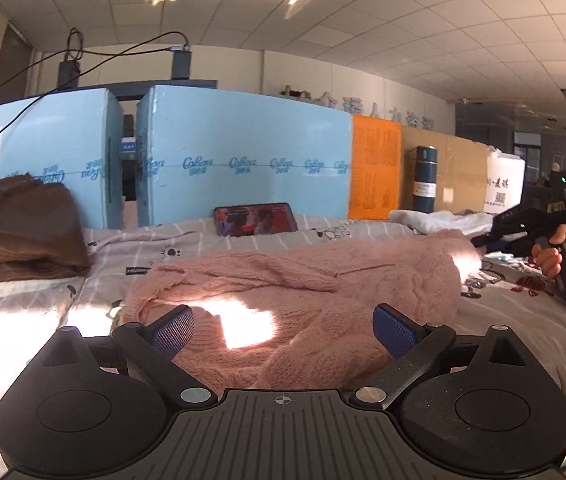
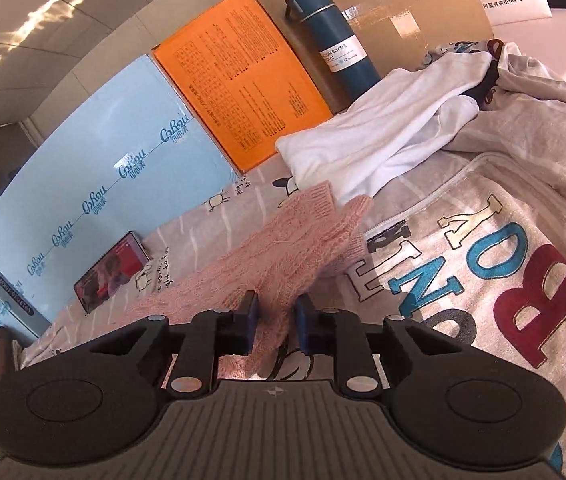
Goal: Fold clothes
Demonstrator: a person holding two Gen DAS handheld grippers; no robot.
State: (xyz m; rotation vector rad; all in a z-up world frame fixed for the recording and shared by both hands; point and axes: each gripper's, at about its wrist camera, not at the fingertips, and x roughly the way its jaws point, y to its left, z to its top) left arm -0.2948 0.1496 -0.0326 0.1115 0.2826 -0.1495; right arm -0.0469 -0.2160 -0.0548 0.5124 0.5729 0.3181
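A pink knitted sweater point(image 1: 303, 292) lies partly folded on the bed with the grey patterned sheet point(image 1: 243, 236). My left gripper point(image 1: 283, 330) is open just above the sweater's near part, its blue pads apart on either side of the knit. My right gripper point(image 2: 275, 320) is shut on the pink sweater point(image 2: 283, 248), pinching a fold of the knit between its blue pads. The right gripper also shows in the left wrist view point(image 1: 495, 232) at the sweater's far right end, held by a hand.
A folded brown garment point(image 1: 15, 232) lies at the left. A phone point(image 1: 255, 219) leans on light blue boxes point(image 1: 243, 160). An orange box point(image 2: 239, 80), a blue bottle point(image 2: 331, 36), a white garment point(image 2: 383, 128) and a grey printed hoodie point(image 2: 483, 264) are to the right.
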